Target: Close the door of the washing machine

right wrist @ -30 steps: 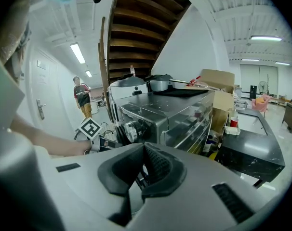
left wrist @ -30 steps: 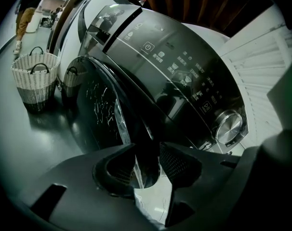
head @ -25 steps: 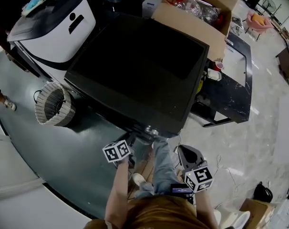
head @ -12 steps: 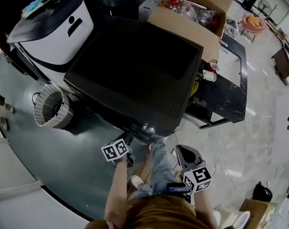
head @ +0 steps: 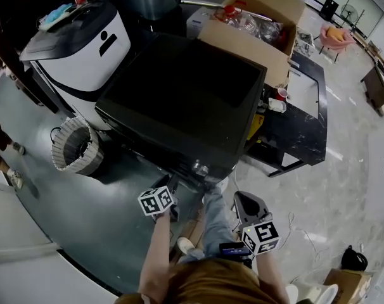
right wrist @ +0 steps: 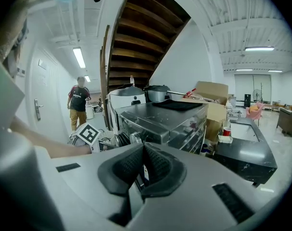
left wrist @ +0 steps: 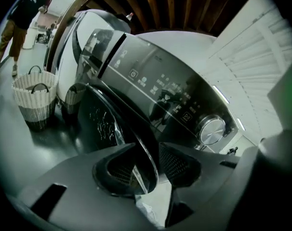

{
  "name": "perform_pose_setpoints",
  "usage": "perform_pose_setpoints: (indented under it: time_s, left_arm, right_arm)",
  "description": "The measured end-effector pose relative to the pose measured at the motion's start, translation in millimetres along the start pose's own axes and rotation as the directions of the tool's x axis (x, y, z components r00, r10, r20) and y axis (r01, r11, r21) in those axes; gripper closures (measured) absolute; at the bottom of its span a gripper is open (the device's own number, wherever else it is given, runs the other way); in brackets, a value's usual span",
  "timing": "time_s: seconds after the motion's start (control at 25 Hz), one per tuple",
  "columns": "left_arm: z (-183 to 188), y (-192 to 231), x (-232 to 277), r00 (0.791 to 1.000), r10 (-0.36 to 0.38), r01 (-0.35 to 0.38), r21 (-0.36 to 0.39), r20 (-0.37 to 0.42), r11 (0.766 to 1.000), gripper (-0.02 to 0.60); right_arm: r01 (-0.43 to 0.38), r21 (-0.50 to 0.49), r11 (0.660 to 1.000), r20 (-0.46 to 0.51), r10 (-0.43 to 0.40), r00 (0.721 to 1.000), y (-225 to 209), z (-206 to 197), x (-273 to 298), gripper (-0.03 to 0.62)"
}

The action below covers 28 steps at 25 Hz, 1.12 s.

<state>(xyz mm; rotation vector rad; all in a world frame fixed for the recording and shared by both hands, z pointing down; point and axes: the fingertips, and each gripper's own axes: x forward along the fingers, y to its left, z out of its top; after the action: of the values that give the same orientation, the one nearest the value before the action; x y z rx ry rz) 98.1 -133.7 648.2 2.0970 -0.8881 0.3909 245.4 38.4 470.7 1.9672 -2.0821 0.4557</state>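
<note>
- Well, at the far left a wicker basket (head: 76,147) stands on the floor, just beside a white machine (head: 78,40).
- Next to the right is the black washing machine (head: 179,100) — the head view gives only its top, and its door cannot be made out there.
- Only the left gripper view shows the door (left wrist: 100,124). It stands ajar, swung out from the front below the control panel (left wrist: 155,88) and the silver knob (left wrist: 212,130).
- The left gripper (left wrist: 148,148) has its fingers spread, though they have just been closing a little. The door's rim passes between them, and the pad on the right does not seem to touch it.
- The right gripper (right wrist: 143,148), near the person and right of the machine's front, has its fingers pressed together on nothing.
- Its view looks at the machine's near corner, with the left gripper's marker cube (right wrist: 88,134) to the left and a person (right wrist: 79,105) standing far behind.
- Far right — a cardboard box (head: 258,24) and a black table (head: 303,119).
</note>
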Motion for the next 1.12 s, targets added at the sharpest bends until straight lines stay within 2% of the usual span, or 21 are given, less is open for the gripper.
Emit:
perform_pose_setpoints:
  time_s: [0.08,0.24,0.44,0.76,0.96,1.12]
  left_arm:
    - [10,-5,-16,0.999,0.01,-0.012,0.065,0.039,0.998,0.415]
    - [27,-15,-50,0.993,0.034,-0.056,0.195,0.116,0.979,0.489]
    - [44,-34,-100,0.977,0.013,-0.076,0.288,0.215,0.955,0.548]
    - [69,-66,-183,0.936,-0.041,-0.083,0.331,0.351,0.94,0.557]
    - [75,-77,-216,0.914,-0.063,-0.077,0.325,0.4,0.943,0.557]
    - [78,-76,-230,0.908,-0.05,-0.105,0.34,0.416,0.934,0.557]
  right_arm:
    - [0.009,-0.011,1.0,0.019,-0.009,1.0,6,5,-4,0.582]
    - [0.013,-0.04,0.999,0.055,-0.011,0.998,20,13,-8,0.582]
    - [0.025,-0.074,0.997,0.091,-0.019,0.996,40,21,-14,0.582]
    - [0.029,-0.109,0.994,0.148,-0.013,0.989,68,34,-24,0.582]
    - [0.028,-0.12,0.992,0.169,-0.007,0.986,79,38,-31,0.582]
    - [0.036,-0.134,0.99,0.169,-0.013,0.985,85,39,-32,0.582]
